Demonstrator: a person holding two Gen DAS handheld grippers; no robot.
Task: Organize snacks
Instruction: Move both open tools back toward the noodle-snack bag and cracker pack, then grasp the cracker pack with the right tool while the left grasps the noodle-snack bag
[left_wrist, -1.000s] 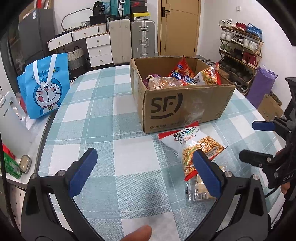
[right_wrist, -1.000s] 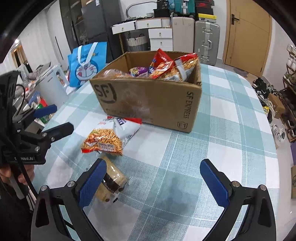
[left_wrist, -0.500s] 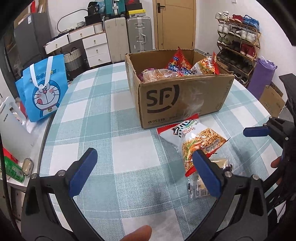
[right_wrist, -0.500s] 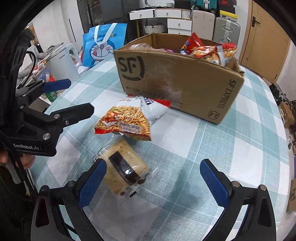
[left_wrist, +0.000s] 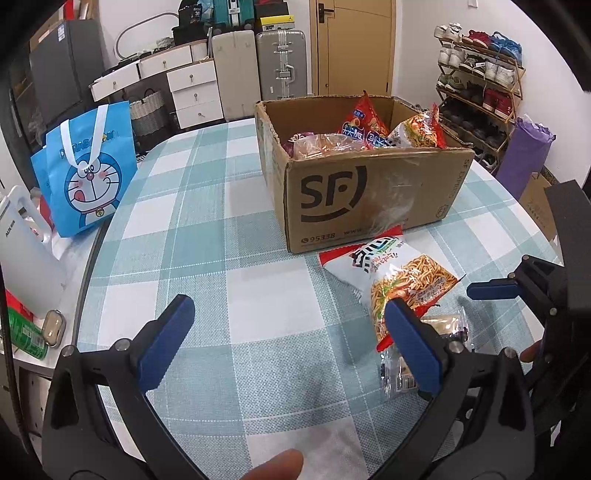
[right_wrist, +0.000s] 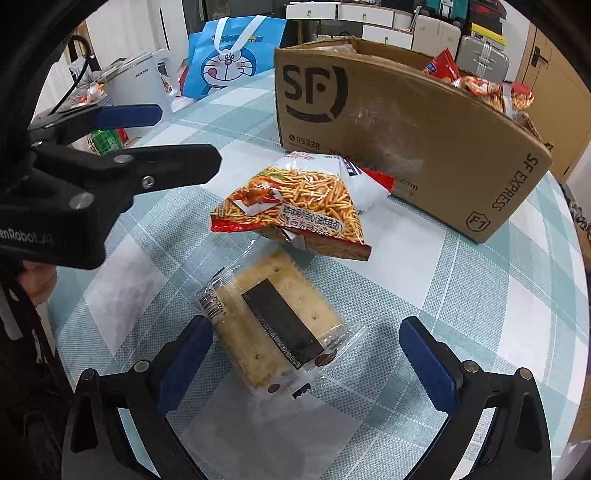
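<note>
From the right wrist view we see our right gripper (right_wrist: 306, 354) spread wide, its blue pads on either side of the cracker pack (right_wrist: 275, 326), which lies flat on the checked tablecloth (right_wrist: 461, 302) in clear wrap with a dark label. Just beyond it lies the noodle-snack bag (right_wrist: 295, 206), resting against the cardboard box (right_wrist: 406, 147). The left wrist view hides most of the cracker pack behind our left gripper (left_wrist: 288, 343), which is also wide and holds nothing, but it shows the box's inside, where several snack bags (left_wrist: 369, 133) lie. The Doraemon bag (left_wrist: 86, 170) stands at the table's far left.
</note>
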